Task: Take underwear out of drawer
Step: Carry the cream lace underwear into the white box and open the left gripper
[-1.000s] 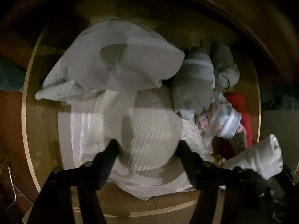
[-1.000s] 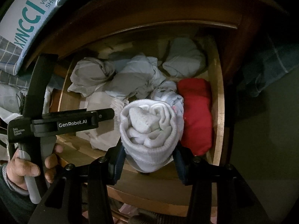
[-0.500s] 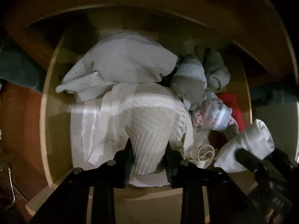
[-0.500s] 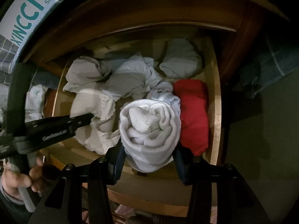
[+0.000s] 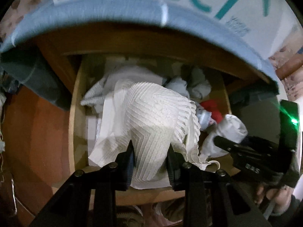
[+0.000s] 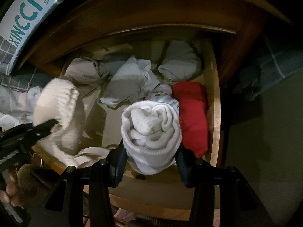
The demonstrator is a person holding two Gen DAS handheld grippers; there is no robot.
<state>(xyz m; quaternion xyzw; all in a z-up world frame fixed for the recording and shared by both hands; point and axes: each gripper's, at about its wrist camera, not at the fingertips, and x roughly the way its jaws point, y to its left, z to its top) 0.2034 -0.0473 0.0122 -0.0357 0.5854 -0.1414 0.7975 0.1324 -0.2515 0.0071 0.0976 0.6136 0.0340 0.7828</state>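
Observation:
An open wooden drawer [image 5: 73,124] holds several crumpled pale garments and a red one [image 6: 193,113]. My left gripper [image 5: 150,151] is shut on a cream ribbed lace-edged underwear piece [image 5: 149,117] and holds it lifted above the drawer; it also shows blurred in the right wrist view [image 6: 58,113]. My right gripper [image 6: 150,157] is shut on a rolled white knit bundle [image 6: 151,130] held over the drawer's front right; the bundle also shows in the left wrist view [image 5: 227,132].
A blue-and-white shoe box [image 5: 132,13] lettered XINCCI sits on top above the drawer; it also shows in the right wrist view [image 6: 24,19]. Dark cloth [image 5: 32,77] hangs at the left. The drawer's wooden front edge [image 6: 151,198] lies below my right gripper.
My left gripper closed on the cream underwear and lifted it up and back out of the drawer. My right gripper kept its bundle nearly still.

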